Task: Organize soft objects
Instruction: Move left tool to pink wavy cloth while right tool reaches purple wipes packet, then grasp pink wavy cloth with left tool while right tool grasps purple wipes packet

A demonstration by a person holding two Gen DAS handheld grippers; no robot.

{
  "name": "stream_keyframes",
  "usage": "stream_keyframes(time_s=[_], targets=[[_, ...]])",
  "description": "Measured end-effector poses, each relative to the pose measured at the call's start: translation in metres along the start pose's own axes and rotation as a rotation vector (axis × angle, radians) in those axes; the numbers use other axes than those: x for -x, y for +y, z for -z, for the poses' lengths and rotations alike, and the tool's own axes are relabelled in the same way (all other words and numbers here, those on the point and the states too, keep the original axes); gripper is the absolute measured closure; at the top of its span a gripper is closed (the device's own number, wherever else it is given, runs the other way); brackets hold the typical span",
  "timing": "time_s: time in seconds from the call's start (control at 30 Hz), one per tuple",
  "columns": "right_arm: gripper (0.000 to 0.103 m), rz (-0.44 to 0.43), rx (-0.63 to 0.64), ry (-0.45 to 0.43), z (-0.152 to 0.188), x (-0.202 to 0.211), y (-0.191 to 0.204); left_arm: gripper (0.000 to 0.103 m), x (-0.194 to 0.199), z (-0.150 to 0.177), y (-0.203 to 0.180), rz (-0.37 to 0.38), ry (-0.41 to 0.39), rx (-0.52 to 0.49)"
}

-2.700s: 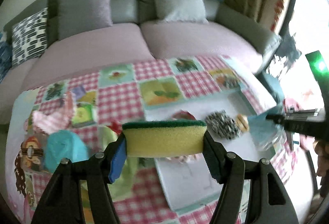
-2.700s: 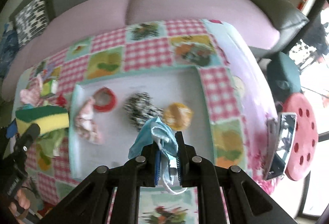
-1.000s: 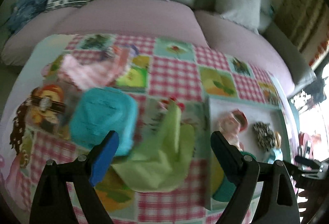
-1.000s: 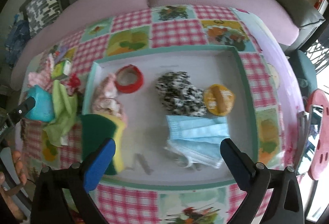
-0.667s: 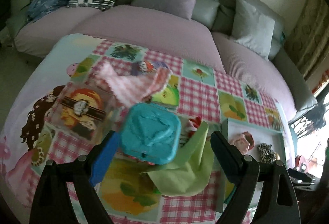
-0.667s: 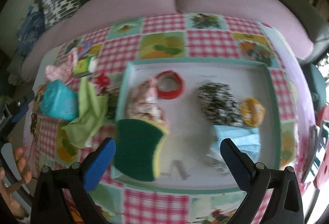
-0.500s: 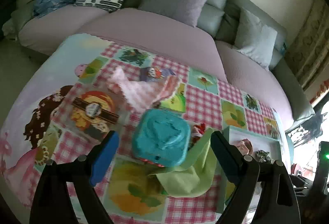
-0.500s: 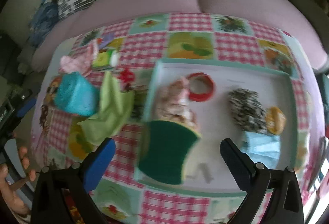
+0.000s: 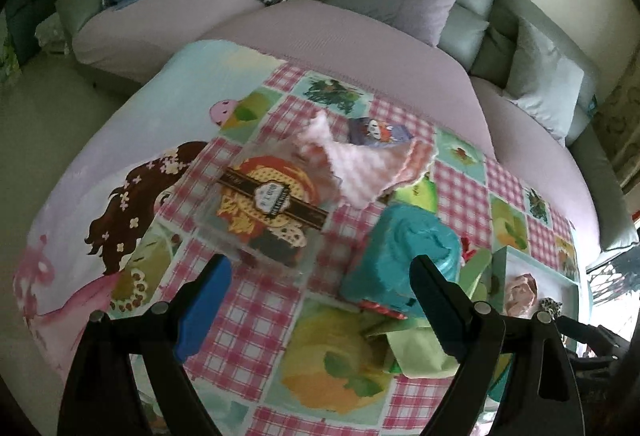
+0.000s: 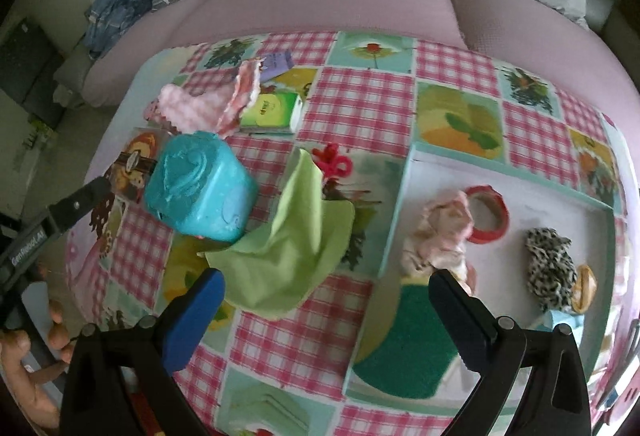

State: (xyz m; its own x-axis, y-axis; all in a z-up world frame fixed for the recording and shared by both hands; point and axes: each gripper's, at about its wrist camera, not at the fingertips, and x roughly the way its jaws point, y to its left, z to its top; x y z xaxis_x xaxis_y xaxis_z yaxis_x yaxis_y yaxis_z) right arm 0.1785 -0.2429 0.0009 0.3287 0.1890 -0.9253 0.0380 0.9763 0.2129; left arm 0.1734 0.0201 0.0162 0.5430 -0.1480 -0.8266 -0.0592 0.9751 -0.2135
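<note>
In the left wrist view the left gripper (image 9: pixel 318 290) hangs with its jaws spread wide and nothing between them; just ahead of its right finger sits the teal plush block (image 9: pixel 404 256), beyond it the pink cloth (image 9: pixel 360 163), and ahead of the left finger a clear box (image 9: pixel 264 211) with a brown label. The green cloth (image 9: pixel 424 348) lies crumpled behind the right finger, and the tray (image 9: pixel 536 264) shows only as a corner far to the right. In the right wrist view the right gripper (image 10: pixel 328 310) is likewise wide apart and empty, poised over the green cloth (image 10: pixel 296 248), which lies just ahead between the fingers; the teal plush block (image 10: pixel 200 187) is ahead to the left, the tray (image 10: pixel 400 220) to the right already holding the sponge (image 10: pixel 404 360), a pink bundle (image 10: pixel 440 236) and a leopard scrunchie (image 10: pixel 550 268). A likely next pick is the green cloth: it would be best to come down on a bunched fold rather than a flat edge, close fully, and lift clear of the red bow (image 10: pixel 334 161) before crossing the tray rim.
</note>
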Motion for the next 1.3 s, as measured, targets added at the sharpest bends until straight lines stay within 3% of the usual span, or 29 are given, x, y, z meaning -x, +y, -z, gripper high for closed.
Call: stream_keyframes(time_s=[0.3,0.5,0.67,0.77,0.93,1.3], targets=[[0.0,-0.018,-0.008,-0.021,-0.058,0.006,0.01,0.012,-0.008,-0.031,0.023,0.021,0.039,0.021],[0.0,-0.037,-0.04,-0.021,-0.093,-0.001,0.017,0.012,-0.009,-0.079,0.018,-0.017,0.047,-0.105],[0.0,-0.037,-0.052,0.01,-0.119,-0.021,0.022,0.012,-0.042,-0.117,0.002,0.046,0.173,-0.182],[0.0,-0.048,-0.065,0.025,-0.129,-0.034,0.021,0.012,-0.063,-0.131,-0.02,0.029,0.205,-0.266],[0.0,-0.028,-0.078,0.04,-0.141,-0.055,0.013,0.012,-0.104,-0.137,-0.048,0.041,0.283,-0.364],[0.0,-0.01,-0.1,0.085,-0.15,-0.098,-0.009,0.012,-0.18,-0.123,-0.08,-0.054,0.433,-0.572]])
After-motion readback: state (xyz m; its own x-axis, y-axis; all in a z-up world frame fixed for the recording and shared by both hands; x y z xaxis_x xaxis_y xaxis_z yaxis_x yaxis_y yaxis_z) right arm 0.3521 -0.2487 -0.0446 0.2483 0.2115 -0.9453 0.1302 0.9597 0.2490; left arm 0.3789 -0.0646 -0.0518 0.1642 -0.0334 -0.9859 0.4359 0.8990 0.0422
